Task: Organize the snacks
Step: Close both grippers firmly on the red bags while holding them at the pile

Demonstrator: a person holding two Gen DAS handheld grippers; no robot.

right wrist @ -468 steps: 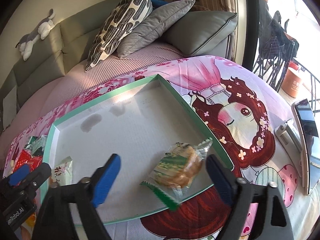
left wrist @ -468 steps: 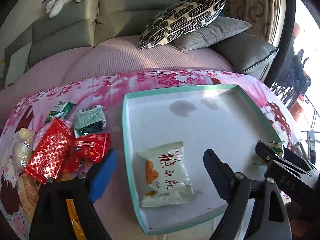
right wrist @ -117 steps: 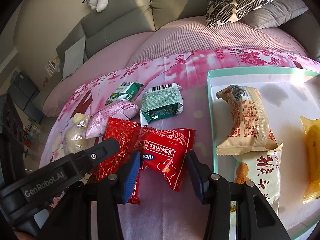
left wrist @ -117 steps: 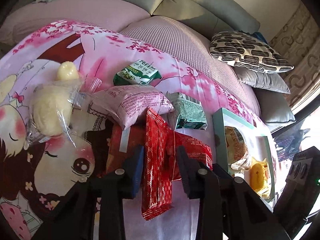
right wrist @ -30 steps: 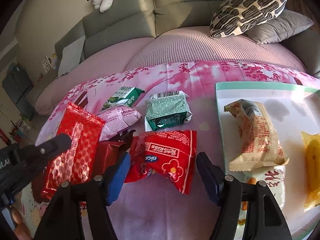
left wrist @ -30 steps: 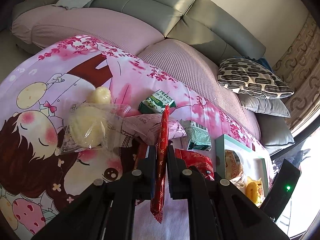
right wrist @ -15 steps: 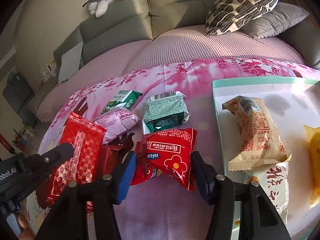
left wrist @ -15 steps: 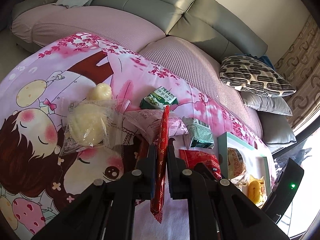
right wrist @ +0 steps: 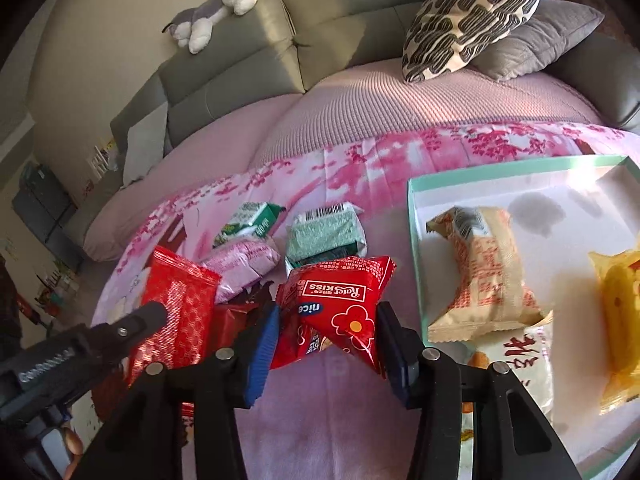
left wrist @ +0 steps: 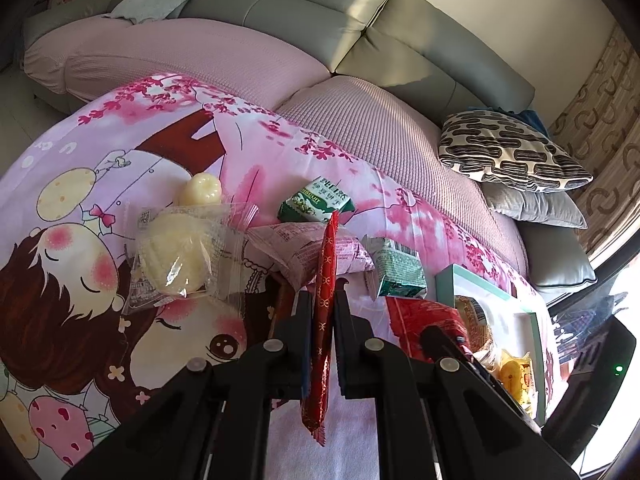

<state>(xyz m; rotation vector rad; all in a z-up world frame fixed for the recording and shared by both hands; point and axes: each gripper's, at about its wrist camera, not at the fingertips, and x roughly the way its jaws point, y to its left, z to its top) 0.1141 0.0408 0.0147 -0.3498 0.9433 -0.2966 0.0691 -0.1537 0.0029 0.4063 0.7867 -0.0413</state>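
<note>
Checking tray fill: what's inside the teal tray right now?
In the teal tray: a beige red-printed packet, a white packet partly under it, and a yellow packet cut off by the frame. The tray's right part is out of view.

Grey sectional sofa (right wrist: 256, 64) along a cream wall (right wrist: 100, 20); pink ribbed cover (left wrist: 372, 128) over its seats. Patterned cushion (right wrist: 468, 12) leaning on a grey cushion (right wrist: 536, 40). Grey-and-white plush toy (right wrist: 216, 4) on the backrest. Patterned curtain (left wrist: 600, 128). Low sunlight crosses the seat.
</note>
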